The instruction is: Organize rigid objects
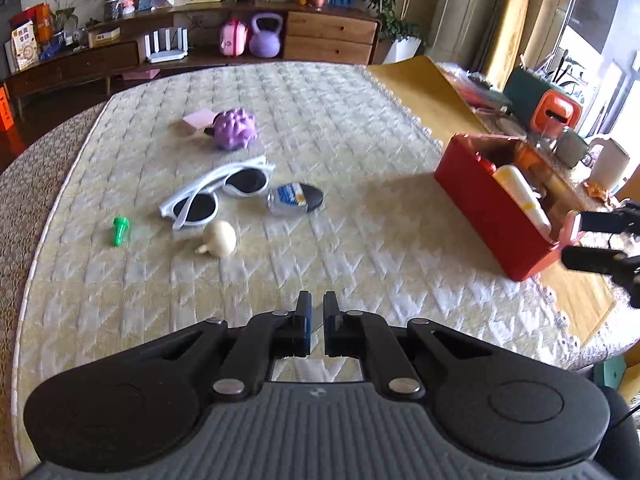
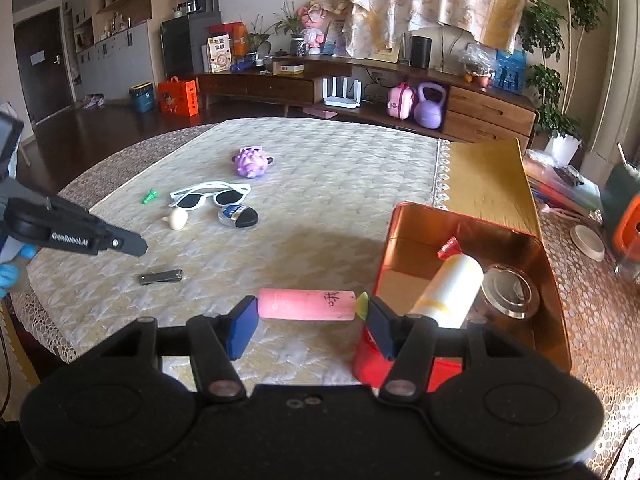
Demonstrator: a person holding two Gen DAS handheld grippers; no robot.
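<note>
A red tin box (image 2: 404, 224) stands at the right of the quilted table and holds a white tube (image 2: 452, 292) and a round glass lid (image 2: 508, 290); it also shows in the left wrist view (image 1: 476, 196). My right gripper (image 2: 310, 320) is open, its jaws either side of a pink tube (image 2: 306, 304) lying beside the box. My left gripper (image 1: 317, 312) is shut and empty above bare table. White sunglasses (image 1: 218, 196), a purple spiky toy (image 1: 234, 130), a blue-labelled container (image 1: 294, 198), a cream bulb (image 1: 218, 240), a green peg (image 1: 119, 230) and a nail clipper (image 2: 162, 277) lie on the table.
A yellow mat (image 2: 480, 184) lies behind the box. An orange container (image 1: 558, 114) and white jug (image 1: 608, 164) stand at the far right. A wooden sideboard (image 2: 360, 84) runs along the back wall.
</note>
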